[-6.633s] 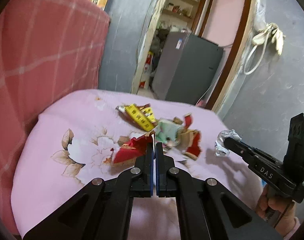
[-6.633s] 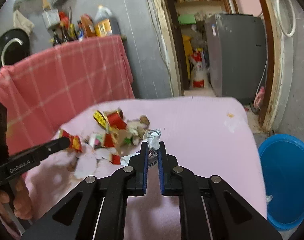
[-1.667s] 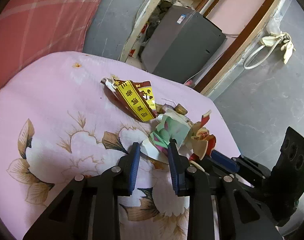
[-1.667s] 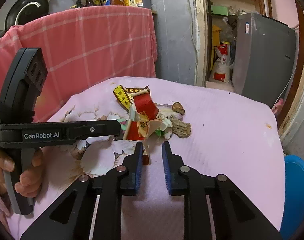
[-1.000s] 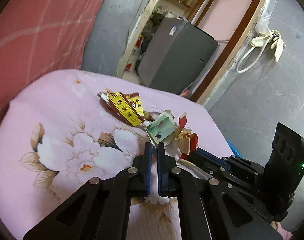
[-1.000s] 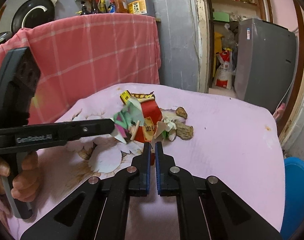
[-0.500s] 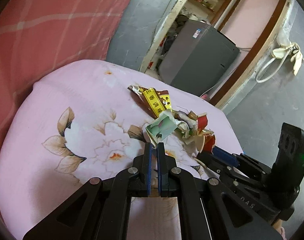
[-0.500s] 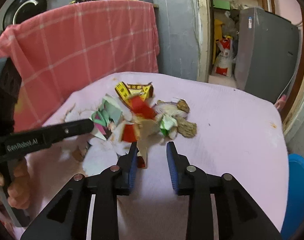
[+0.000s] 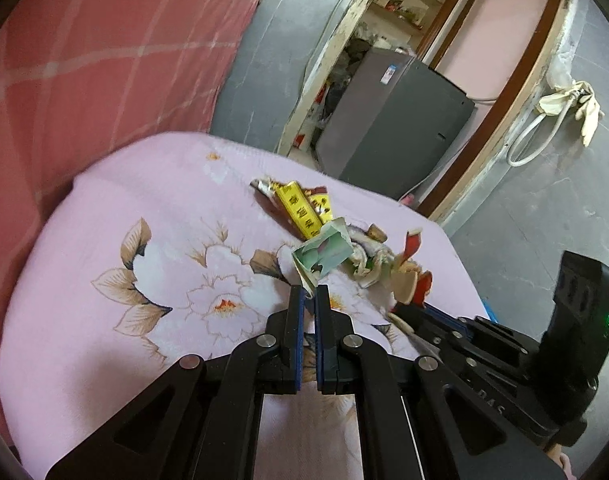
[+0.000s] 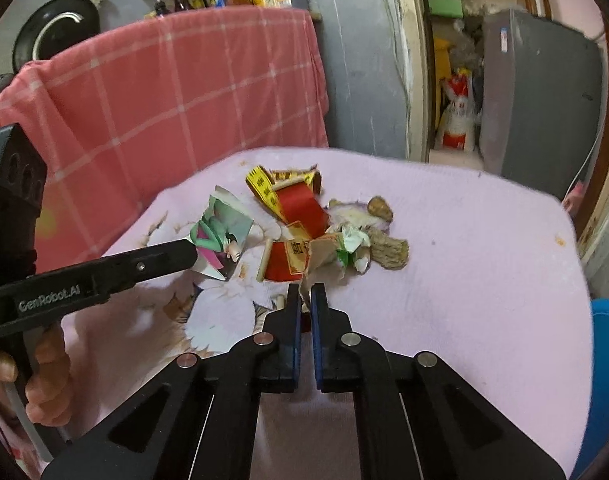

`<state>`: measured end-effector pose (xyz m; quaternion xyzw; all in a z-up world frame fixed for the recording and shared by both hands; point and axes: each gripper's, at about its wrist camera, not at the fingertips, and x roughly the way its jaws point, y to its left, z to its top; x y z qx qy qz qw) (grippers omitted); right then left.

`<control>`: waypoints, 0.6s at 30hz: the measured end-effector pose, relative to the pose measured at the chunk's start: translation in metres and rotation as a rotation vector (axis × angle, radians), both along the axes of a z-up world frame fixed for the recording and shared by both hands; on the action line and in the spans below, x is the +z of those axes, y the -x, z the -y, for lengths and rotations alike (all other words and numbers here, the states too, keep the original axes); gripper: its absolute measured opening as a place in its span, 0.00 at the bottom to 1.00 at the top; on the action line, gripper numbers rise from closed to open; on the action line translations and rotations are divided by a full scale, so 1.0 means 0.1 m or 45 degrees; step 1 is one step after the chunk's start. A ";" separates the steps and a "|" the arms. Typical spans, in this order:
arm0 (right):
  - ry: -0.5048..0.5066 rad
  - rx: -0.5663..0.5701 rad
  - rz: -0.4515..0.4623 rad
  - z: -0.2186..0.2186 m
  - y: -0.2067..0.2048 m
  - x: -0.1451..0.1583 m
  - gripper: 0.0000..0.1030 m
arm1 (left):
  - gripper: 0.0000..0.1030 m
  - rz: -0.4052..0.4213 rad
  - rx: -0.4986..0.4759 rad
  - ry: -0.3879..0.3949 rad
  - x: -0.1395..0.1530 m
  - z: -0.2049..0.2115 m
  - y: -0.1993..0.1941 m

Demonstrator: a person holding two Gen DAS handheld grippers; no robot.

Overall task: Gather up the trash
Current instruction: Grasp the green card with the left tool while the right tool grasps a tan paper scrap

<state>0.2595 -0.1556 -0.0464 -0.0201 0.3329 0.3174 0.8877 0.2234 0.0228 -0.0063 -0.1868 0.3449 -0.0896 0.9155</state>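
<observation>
A heap of trash lies mid-table: a yellow-and-red wrapper [image 9: 300, 208] [image 10: 264, 188], a red carton piece [image 10: 304, 208], a crumpled white-green wrapper [image 10: 352, 244] and a brown lump [image 10: 388, 248]. My left gripper [image 9: 308, 292] [image 10: 190, 254] is shut on a green-and-white paper wrapper [image 9: 324, 252] [image 10: 224, 228], held just left of the heap. My right gripper [image 10: 304, 292] [image 9: 400, 312] sits at the heap's near edge. Its jaws are closing on the lower edge of a torn tan-and-red carton scrap [image 10: 318, 254] [image 9: 408, 284], which is pinched between the pads.
The table wears a pink floral cloth [image 9: 144, 240] [image 10: 484, 260]. A blue bin [image 10: 608, 360] stands below its right edge. A red checked cloth [image 10: 164, 100] hangs behind on the left, with a grey fridge [image 9: 392, 132] in the doorway. A hand [image 10: 44, 380] holds the left gripper.
The right jaws stood apart half a second ago and are now together on the carton scrap. The left gripper has kept its hold on the green paper and has barely moved.
</observation>
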 end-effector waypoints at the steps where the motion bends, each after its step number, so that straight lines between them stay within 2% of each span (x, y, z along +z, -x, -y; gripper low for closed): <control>1: -0.007 -0.007 0.026 0.02 0.04 0.02 0.03 | 0.02 0.009 0.001 -0.004 0.01 0.00 0.01; 6: -0.043 -0.049 0.166 0.12 0.26 0.16 0.03 | 0.02 0.077 -0.006 -0.032 0.10 0.10 0.08; 14: -0.034 -0.050 0.174 0.15 0.26 0.18 0.03 | 0.02 0.055 0.025 -0.032 0.08 0.08 0.05; 18: -0.061 -0.026 0.128 0.18 0.23 0.16 0.03 | 0.02 0.049 0.042 -0.034 0.07 0.02 0.07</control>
